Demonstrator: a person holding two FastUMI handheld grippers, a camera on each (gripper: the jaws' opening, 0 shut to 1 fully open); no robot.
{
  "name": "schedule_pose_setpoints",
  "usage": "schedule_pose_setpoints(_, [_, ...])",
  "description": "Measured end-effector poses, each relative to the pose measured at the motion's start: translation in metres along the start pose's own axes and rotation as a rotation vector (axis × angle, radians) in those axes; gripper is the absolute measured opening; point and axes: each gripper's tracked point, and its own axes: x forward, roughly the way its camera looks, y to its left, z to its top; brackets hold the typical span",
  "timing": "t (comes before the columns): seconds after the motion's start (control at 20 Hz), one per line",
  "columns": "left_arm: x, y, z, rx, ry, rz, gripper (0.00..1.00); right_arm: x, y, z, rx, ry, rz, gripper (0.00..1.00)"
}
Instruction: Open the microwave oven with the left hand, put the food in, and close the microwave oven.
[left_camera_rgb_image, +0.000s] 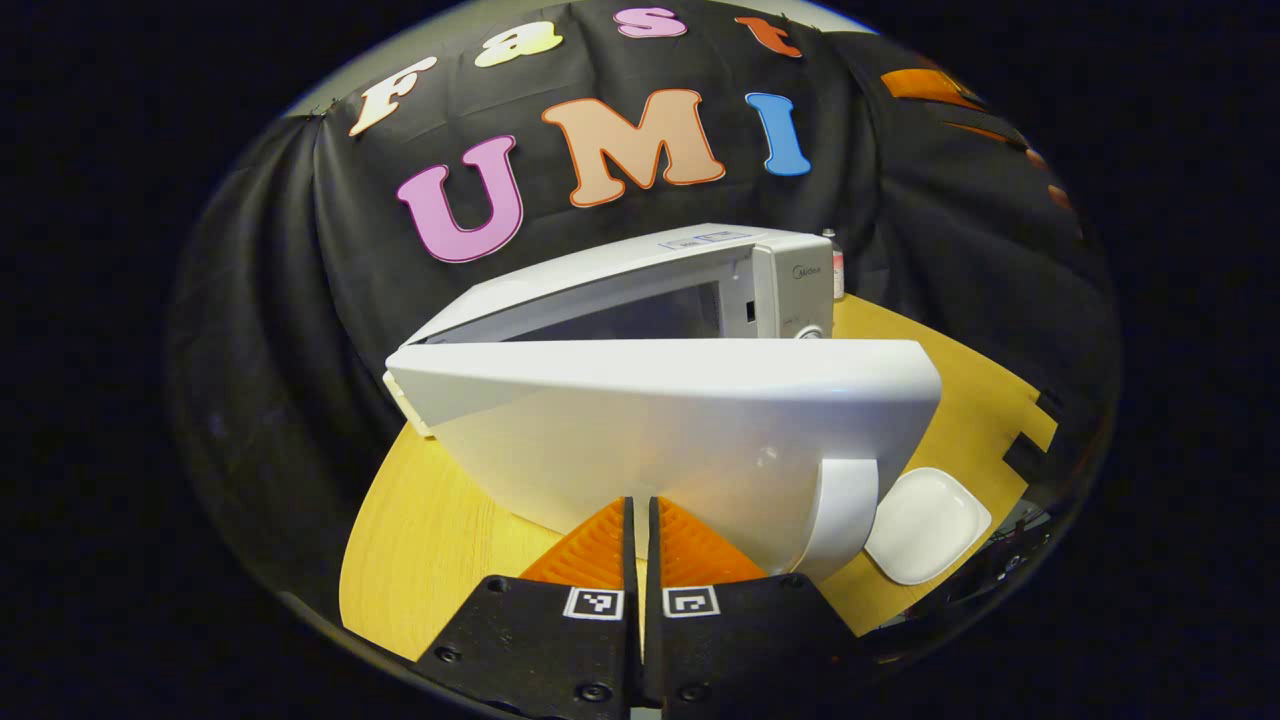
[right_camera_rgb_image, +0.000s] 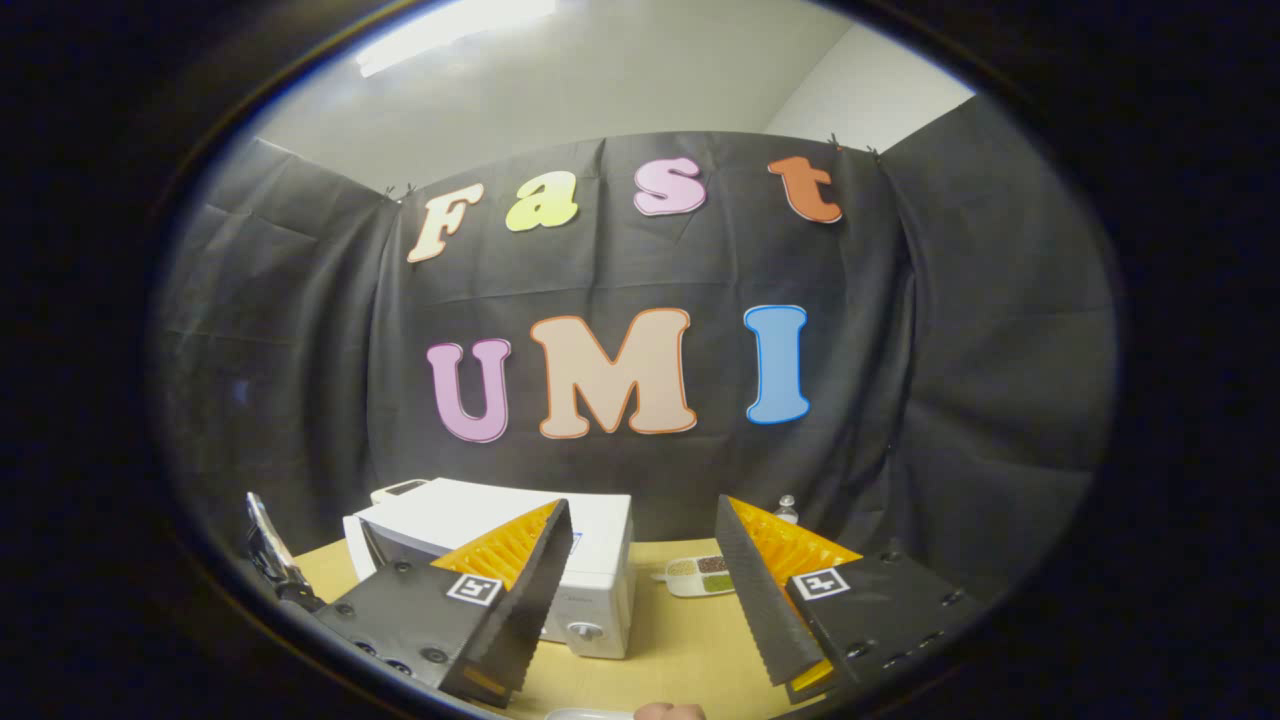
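Microwave oven (left_camera_rgb_image: 790, 280) was a white, smooth-cased box with rounded corners, standing on a yellow wood-grain table (left_camera_rgb_image: 430, 540) against the black cloth wall. Its door (left_camera_rgb_image: 680, 430), glossy white plastic with a curved outer face and a broad curved handle (left_camera_rgb_image: 840, 515) at its free edge, stood swung wide open across the left gripper view. The left gripper (left_camera_rgb_image: 640, 520) sat just before the door's lower edge, its ribbed, wedge-shaped fingers closed almost together with only a thin slit between them; whether they pinched anything could not be told. A white rounded-square plate (left_camera_rgb_image: 925, 525) lay on the table beside the handle. In the right gripper view, the right gripper (right_camera_rgb_image: 640, 590) hung wide open and empty, serrated fingers well apart. Beyond it a white compartmented tray (right_camera_rgb_image: 700, 575) holding green, brown and pale foods rested near the oven's right side.
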Motion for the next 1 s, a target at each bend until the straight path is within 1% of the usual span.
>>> schedule_pose_setpoints(0.3, [0.030, -0.007, 0.025, 0.050, -0.028, -0.037, 0.00, 0.002, -0.008, -0.003, -0.018, -0.005, -0.016, 0.84])
schedule_pose_setpoints(0.5, [0.046, -0.007, 0.035, 0.057, -0.043, -0.047, 0.00, 0.004, -0.012, 0.001, -0.017, -0.016, -0.026, 0.84])
schedule_pose_setpoints(0.7, [0.064, 0.000, 0.041, 0.063, -0.048, -0.036, 0.00, 0.007, -0.014, 0.007, -0.008, -0.027, -0.030, 0.84])
schedule_pose_setpoints(0.8, [0.072, 0.004, 0.044, 0.050, -0.051, -0.028, 0.00, 0.008, -0.014, 0.005, -0.008, -0.019, -0.029, 0.84])
schedule_pose_setpoints(0.85, [0.076, 0.005, 0.045, 0.036, -0.048, -0.028, 0.00, 0.007, -0.013, 0.004, -0.008, -0.016, -0.029, 0.89])
schedule_pose_setpoints(0.9, [0.079, 0.007, 0.045, 0.024, -0.042, -0.026, 0.00, 0.007, -0.012, 0.005, -0.008, -0.016, -0.028, 0.84])
schedule_pose_setpoints(1.0, [0.086, 0.011, 0.048, 0.022, -0.044, -0.010, 0.00, 0.006, -0.009, 0.005, -0.011, -0.018, -0.023, 0.84])
